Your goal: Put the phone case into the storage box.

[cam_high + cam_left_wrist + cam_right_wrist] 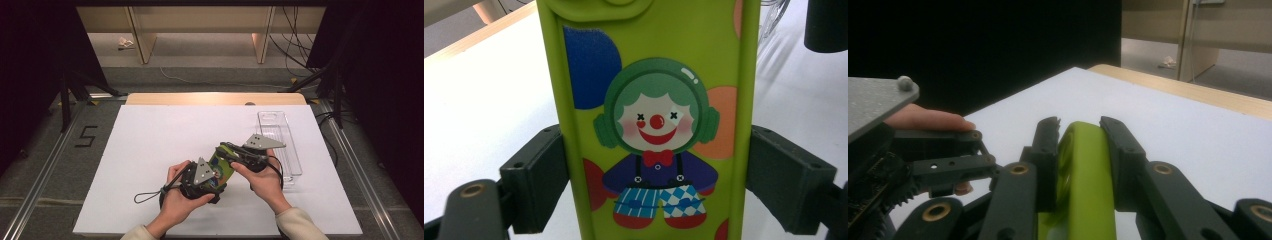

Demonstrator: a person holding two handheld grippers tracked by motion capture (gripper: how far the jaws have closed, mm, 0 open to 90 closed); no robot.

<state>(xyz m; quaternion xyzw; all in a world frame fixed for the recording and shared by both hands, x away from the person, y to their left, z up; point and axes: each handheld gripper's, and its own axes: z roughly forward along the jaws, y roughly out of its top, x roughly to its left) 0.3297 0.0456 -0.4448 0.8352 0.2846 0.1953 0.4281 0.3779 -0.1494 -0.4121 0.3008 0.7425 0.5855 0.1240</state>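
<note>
Case: lime-green rubbery phone case with clown print [656,125], held above white table [150,150], 6 o'clock edge.
Left gripper [202,182]: clamped on case's sides.
Right gripper [235,154]: clamped on its end.

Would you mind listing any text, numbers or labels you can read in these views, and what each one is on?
"5": a dark numeral marked on the grey floor left of the table.
The green case held by both grippers carries a clown picture and coloured dots, but no words.
Nothing else here reads as text.
</note>
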